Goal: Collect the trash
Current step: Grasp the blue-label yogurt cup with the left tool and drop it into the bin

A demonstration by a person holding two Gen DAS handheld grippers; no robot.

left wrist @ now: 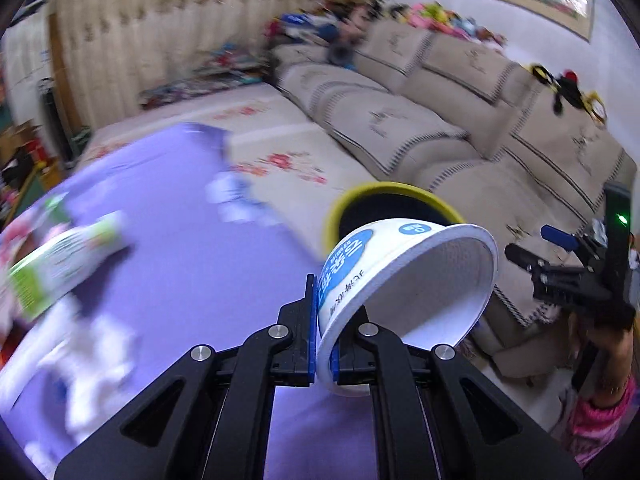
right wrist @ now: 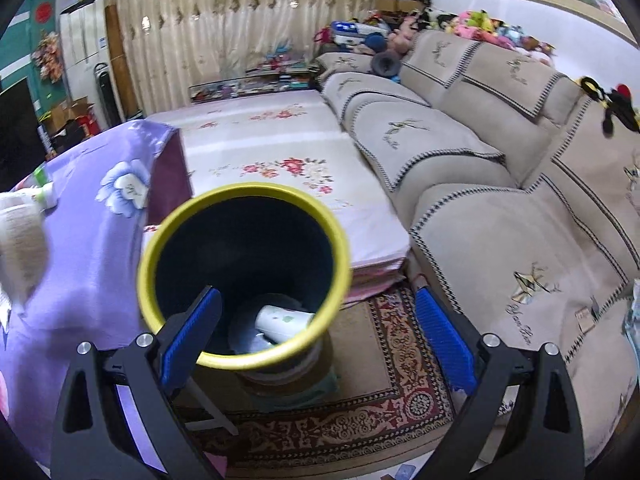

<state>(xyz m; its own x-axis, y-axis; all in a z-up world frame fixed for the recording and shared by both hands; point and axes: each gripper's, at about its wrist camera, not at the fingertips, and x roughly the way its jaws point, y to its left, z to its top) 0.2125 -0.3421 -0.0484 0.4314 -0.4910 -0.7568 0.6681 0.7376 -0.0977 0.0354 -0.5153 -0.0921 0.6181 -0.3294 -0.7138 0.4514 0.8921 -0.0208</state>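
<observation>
My left gripper (left wrist: 324, 332) is shut on the wall of a white paper bowl (left wrist: 404, 280) with blue print, tilted on its side, mouth to the right, just in front of the yellow-rimmed trash bin (left wrist: 390, 191). My right gripper (right wrist: 316, 336) is open and empty above the bin (right wrist: 240, 272); its left finger reaches inside the rim. A white cup (right wrist: 282, 322) lies at the bin's bottom. A green-and-white carton (left wrist: 60, 260) lies on the purple tablecloth (left wrist: 192, 272) at left. The right gripper (left wrist: 560, 264) shows at the far right of the left wrist view.
A beige sofa (right wrist: 500, 184) runs along the right. A floral mat (right wrist: 280, 160) covers a low platform behind the bin. A patterned rug (right wrist: 380, 400) lies under the bin. White crumpled items (left wrist: 92, 360) rest on the tablecloth's near left.
</observation>
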